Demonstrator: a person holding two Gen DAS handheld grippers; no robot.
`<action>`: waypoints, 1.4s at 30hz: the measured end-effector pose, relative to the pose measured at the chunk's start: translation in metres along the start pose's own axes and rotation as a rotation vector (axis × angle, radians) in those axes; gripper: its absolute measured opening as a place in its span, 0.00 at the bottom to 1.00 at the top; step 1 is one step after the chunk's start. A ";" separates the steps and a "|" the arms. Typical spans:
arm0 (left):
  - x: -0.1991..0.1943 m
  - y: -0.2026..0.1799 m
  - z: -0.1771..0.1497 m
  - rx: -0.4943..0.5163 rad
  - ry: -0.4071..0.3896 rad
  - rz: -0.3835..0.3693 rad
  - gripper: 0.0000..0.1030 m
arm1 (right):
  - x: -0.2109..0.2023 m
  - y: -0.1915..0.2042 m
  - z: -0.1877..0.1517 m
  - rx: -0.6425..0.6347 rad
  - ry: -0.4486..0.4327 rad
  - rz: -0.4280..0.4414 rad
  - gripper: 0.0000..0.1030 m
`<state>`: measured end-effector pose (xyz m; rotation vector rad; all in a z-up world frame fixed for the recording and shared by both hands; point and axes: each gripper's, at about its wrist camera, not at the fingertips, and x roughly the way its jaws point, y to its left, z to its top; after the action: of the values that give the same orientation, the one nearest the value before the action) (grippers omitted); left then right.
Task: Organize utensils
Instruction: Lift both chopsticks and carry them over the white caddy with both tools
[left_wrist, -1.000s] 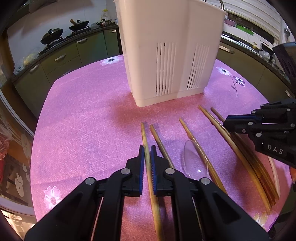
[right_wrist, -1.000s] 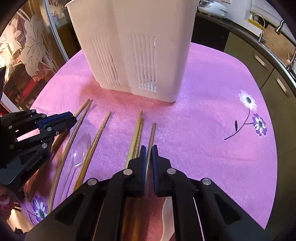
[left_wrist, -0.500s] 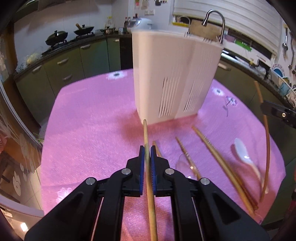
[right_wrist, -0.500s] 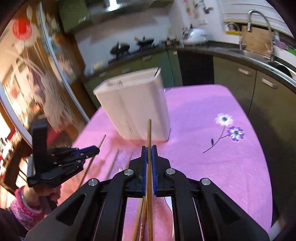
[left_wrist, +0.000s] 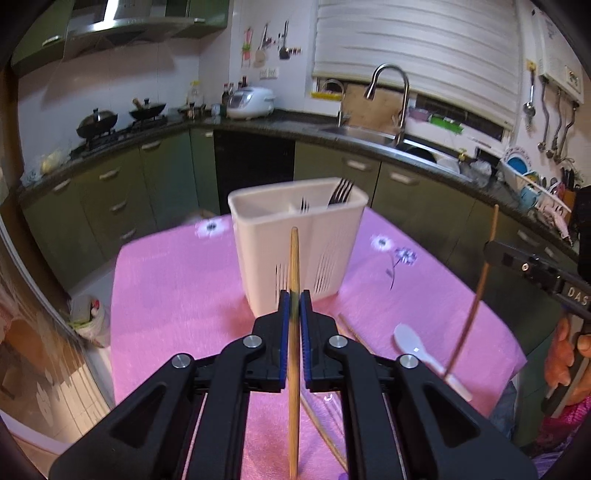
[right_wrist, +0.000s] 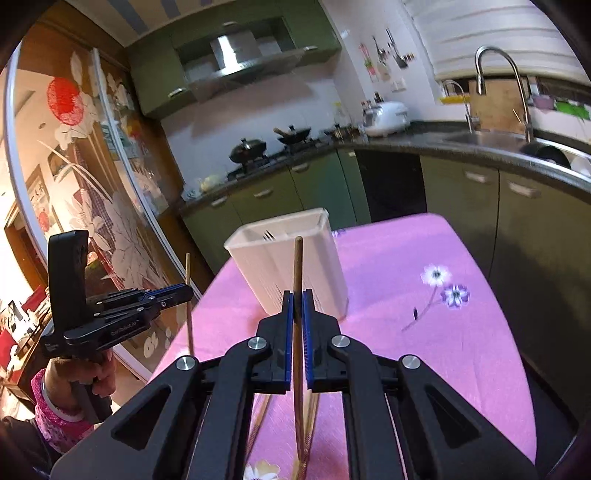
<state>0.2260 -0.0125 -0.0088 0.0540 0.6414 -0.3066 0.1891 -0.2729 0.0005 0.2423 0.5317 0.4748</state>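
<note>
- Left gripper (left_wrist: 294, 295): jaws closed on a light chopstick (left_wrist: 293, 266), held upright above the table (left_wrist: 177, 295); its tip stood in front of the holder's near wall. In the right wrist view the same gripper (right_wrist: 186, 290) sat at far left, clear of the table edge, the chopstick (right_wrist: 189, 306) running straight up and down through its tips.
- Table: covered in pink cloth with printed flowers.
- Holder (left_wrist: 299, 251): white, slotted sides, standing upright near the middle of the table, somewhat blurred. Dark fork tines (left_wrist: 340, 192) showed above its rim in a rear compartment; a second set showed beside them at the divider.
- Loose chopsticks (left_wrist: 321, 424): lay on the cloth under the left gripper, partly hidden by its body; count cannot be told.
- Spoon (left_wrist: 410, 341): white, lay flat on the cloth right of the left gripper, handle toward the near edge.
- Right gripper (right_wrist: 298, 301): jaws closed on a darker chopstick (right_wrist: 297, 266), held upright, tip in front of the holder (right_wrist: 291, 266). In the left wrist view this gripper (left_wrist: 496, 251) entered from the right edge, well apart from the holder, its chopstick (left_wrist: 476, 291) slightly tilted, lower end hanging over the spoon's handle.
</note>
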 end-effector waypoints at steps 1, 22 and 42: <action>-0.003 -0.001 0.003 0.003 -0.007 -0.004 0.06 | -0.003 0.003 0.003 -0.006 -0.010 0.001 0.06; -0.044 -0.021 0.090 0.073 -0.168 -0.021 0.06 | -0.020 0.036 0.083 -0.113 -0.154 0.012 0.06; -0.063 -0.022 0.177 0.105 -0.300 0.036 0.06 | -0.014 0.025 0.111 -0.094 -0.192 -0.010 0.06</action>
<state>0.2747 -0.0419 0.1713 0.1176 0.3259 -0.3061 0.2292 -0.2695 0.1082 0.1929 0.3217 0.4600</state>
